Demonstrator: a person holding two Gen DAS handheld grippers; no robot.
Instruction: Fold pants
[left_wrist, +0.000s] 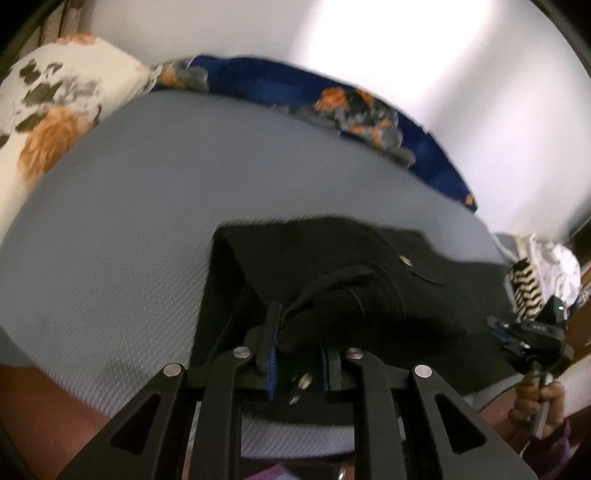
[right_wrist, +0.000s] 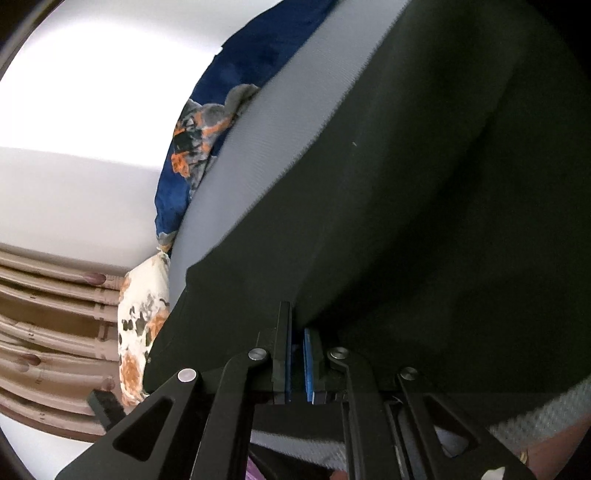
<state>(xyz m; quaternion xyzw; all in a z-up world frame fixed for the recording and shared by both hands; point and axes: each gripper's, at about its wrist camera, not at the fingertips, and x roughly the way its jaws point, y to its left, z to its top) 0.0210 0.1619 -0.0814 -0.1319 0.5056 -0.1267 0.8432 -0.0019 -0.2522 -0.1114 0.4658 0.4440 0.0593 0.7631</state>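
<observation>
Black pants (left_wrist: 332, 266) lie on the near part of a grey textured mattress (left_wrist: 129, 221), partly folded, upper layer doubled over with a small metal button (left_wrist: 407, 262) showing on top. A bunched fold of the black fabric is raised at the near edge and sits between the 2 blue-padded fingers of the left gripper (left_wrist: 299, 354); jaws clamped on that fold. A small metal fitting shows low between the fingers, type unclear.

Right wrist view: pants (right_wrist: 424, 203) fill most of the frame, draped up and tilted, edge running diagonal across the grey mattress (right_wrist: 258, 147). Right gripper (right_wrist: 298, 354) has its blue pads nearly together with the black cloth edge pinched at their tips; closed on the pants.

In the left view the right gripper (left_wrist: 532, 339) is at the far right edge of the pants, held by the person's hand (left_wrist: 539, 402); jaws not readable from there.

Beyond the mattress: white floral pillow (left_wrist: 55, 107) at far left, blue floral blanket (left_wrist: 314, 99) along the far edge, pale wall (left_wrist: 443, 66) behind. Beige curtain (right_wrist: 48, 321) in right view. Motion blur throughout.
</observation>
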